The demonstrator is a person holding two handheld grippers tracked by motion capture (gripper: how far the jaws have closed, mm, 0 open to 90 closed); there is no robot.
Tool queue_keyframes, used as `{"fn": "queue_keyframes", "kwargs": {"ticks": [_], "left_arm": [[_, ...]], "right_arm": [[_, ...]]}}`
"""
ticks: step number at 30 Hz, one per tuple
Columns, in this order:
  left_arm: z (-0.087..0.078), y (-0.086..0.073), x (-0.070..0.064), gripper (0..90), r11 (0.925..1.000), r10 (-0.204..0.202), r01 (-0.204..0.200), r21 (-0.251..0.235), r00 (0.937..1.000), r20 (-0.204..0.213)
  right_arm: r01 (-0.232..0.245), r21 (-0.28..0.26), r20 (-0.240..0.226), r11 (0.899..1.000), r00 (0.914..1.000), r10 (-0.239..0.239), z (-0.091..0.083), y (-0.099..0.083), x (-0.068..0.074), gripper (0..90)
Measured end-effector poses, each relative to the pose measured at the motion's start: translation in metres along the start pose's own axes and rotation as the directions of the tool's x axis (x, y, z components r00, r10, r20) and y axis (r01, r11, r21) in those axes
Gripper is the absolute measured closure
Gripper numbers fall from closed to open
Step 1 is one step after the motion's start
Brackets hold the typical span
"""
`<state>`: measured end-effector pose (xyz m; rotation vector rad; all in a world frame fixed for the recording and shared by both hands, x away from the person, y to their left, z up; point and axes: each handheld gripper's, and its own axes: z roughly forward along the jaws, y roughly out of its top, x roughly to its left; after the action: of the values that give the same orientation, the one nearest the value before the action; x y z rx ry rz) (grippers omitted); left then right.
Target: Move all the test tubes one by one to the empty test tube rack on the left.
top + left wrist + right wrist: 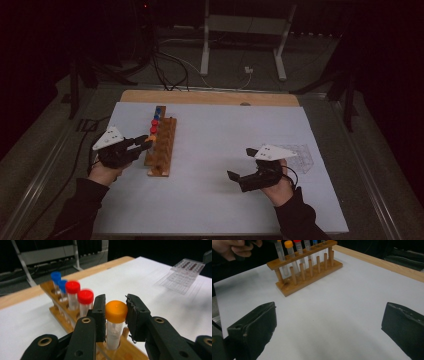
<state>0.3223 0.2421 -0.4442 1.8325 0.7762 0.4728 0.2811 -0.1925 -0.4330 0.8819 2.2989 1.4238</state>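
Status: the left gripper [115, 315] has its jaws set either side of the cap of the orange tube [115, 312], which stands upright in the rack [162, 145]. The left pad appears to touch the cap; a narrow gap may remain at the right pad, so a full grip cannot be confirmed. The tube's lower end still sits in its hole, so it is either about to be lifted out or has just been seated (the pictures do not settle which).

The right gripper [242, 176] rests low over the sheet [225, 145] near its right edge, jaws wide apart and empty.

Contents of the rack, which lies along the sheet's left edge:
- two blue tubes [56, 277] at the far end;
- two red tubes [85, 297] next;
- the orange tube nearest the left gripper;
- in the right gripper view, one further tube on the near side of it, cap out of frame.

All tubes look clear and empty, as far as can be told. The remaining holes are vacant. A clear tray [300, 156] lies at the sheet's right edge; its contents cannot be made out.
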Motion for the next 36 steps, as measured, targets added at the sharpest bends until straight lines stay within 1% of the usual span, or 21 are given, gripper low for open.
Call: {"fn": "queue_keyframes", "kwargs": {"ticks": [2, 7, 12, 15, 16, 19, 20, 24, 27, 28, 29, 30, 31, 32, 33, 34, 36], "left_arm": [[0.001, -0.003, 0.0, 71.5, 1.0, -0.002, 0.002, 0.006, 1.0, 0.001], [0.006, -0.007, -0.002, 71.4, 0.9994, 0.023, -0.023, 0.026, 0.9997, -0.001], [0.006, -0.008, -0.002, 71.2, 0.9992, 0.027, -0.027, 0.031, 0.9996, -0.003], [0.005, -0.008, -0.002, 70.3, 0.9992, 0.025, -0.025, 0.032, 0.9997, 0.007], [0.005, -0.007, -0.003, 68.8, 0.9993, 0.017, -0.018, 0.032, 0.9998, 0.013], [0.001, -0.001, -0.008, 49.2, 0.9999, 0.009, -0.009, 0.013, 0.9999, 0.007], [-0.001, 0.001, -0.01, 43.5, 1.0, -0.002, 0.002, 0.006, 0.9998, 0.018], [-0.006, 0.01, -0.022, 27.7, 0.9999, -0.01, 0.01, -0.01, 0.9988, 0.048], [-0.005, 0.014, -0.033, 16.4, 1.0, -0.005, 0.005, 0.004, 0.9968, 0.08], [-0.004, 0.015, -0.037, 16.3, 1.0, -0.006, 0.005, 0.007, 0.995, 0.1], [-0.003, 0.015, -0.04, 14.5, 0.9999, -0.007, 0.005, 0.015, 0.9913, 0.132], [-0.002, 0.016, -0.042, 8.5, 0.9997, -0.003, -0.001, 0.026, 0.9841, 0.177], [-0.001, 0.015, -0.046, 3.4, 0.9995, 0.003, -0.01, 0.031, 0.9786, 0.206], [0.0, 0.015, -0.05, 2.3, 0.9996, 0.004, -0.01, 0.028, 0.9761, 0.217], [0.002, 0.014, -0.054, 2.3, 0.9994, 0.005, -0.013, 0.033, 0.9724, 0.233], [0.003, 0.014, -0.058, 1.7, 0.9991, 0.018, -0.027, 0.034, 0.9696, 0.244], [0.005, 0.012, -0.066, 1.3, 0.9985, 0.031, -0.042, 0.036, 0.9626, 0.269]], "right_arm": [[-0.001, 0.0, 0.0, 1.0, 1.0, 0.001, 0.0, 0.0, 0.0, 0.0], [0.0, 0.003, -0.001, 1.0, 1.0, 0.0, 0.0, -0.001, 0.0, 0.0], [-0.002, 0.005, -0.003, 1.0, 1.0, 0.002, -0.001, -0.001, 0.0, 0.0], [-0.004, 0.006, -0.005, 1.0, 1.0, 0.004, 0.0, -0.001, -0.001, 0.0], [-0.004, 0.005, -0.005, 1.0, 1.0, 0.005, -0.001, -0.001, -0.001, 0.0], [-0.005, 0.003, -0.006, 1.0, 1.0, 0.005, -0.001, -0.001, -0.001, 0.0], [-0.004, 0.002, -0.007, 1.0, 1.0, 0.004, -0.002, -0.001, -0.001, 0.0], [-0.008, -0.001, -0.005, 1.0, 1.0, 0.008, -0.003, -0.001, -0.002, 0.0], [-0.009, 0.001, -0.002, 1.0, 1.0, 0.009, -0.003, -0.002, -0.003, 0.0], [-0.009, 0.0, -0.002, 1.0, 1.0, 0.009, -0.003, -0.002, -0.003, 0.0], [-0.009, 0.001, -0.003, 1.0, 1.0, 0.009, -0.003, -0.002, -0.003, 0.0], [-0.009, 0.005, -0.003, 1.0, 1.0, 0.009, -0.002, -0.002, -0.003, 0.0], [-0.011, 0.006, -0.003, 1.0, 0.9999, 0.011, -0.002, -0.003, -0.003, 0.0], [-0.011, 0.006, -0.005, 1.0, 0.9999, 0.011, -0.002, -0.003, -0.003, 0.0], [-0.011, 0.008, -0.004, 1.0, 0.9999, 0.011, -0.002, -0.003, -0.003, 0.0], [-0.01, 0.008, -0.003, 1.0, 0.9999, 0.01, -0.001, -0.004, -0.003, 0.0], [-0.011, 0.008, -0.003, 1.0, 0.9999, 0.011, -0.001, -0.004, -0.003, 0.0]]}}
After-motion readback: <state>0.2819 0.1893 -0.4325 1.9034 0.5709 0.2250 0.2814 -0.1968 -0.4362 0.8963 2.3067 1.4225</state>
